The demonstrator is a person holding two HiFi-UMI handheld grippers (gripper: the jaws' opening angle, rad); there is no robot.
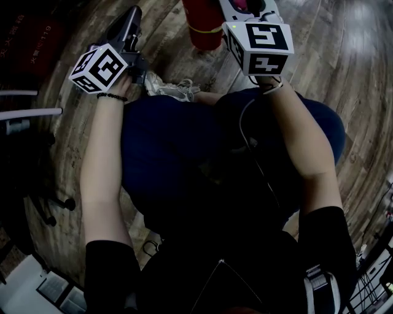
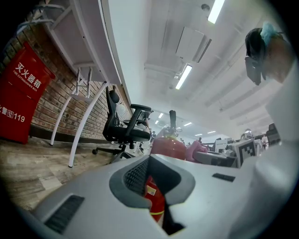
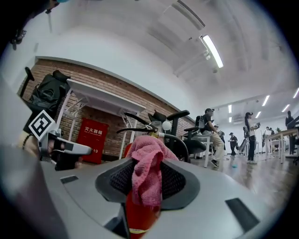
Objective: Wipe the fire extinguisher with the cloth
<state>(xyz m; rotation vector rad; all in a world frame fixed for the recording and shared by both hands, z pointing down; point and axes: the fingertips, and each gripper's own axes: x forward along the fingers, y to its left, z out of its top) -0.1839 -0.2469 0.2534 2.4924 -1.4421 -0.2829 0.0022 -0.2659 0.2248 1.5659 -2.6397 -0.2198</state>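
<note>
The red fire extinguisher stands upright on the wooden floor in front of the person's knees. My right gripper is at its right side, shut on a pink cloth that hangs from the jaws against the red cylinder. The black handle and hose rise behind the cloth. My left gripper is held left of the extinguisher, apart from it, shut and holding nothing. Through the slit of the left jaws the red body shows. The pink cloth also appears in the left gripper view.
A red extinguisher box leans on the brick wall under a white desk. A black office chair stands beyond it. A white shoe is near the left gripper. People stand far off.
</note>
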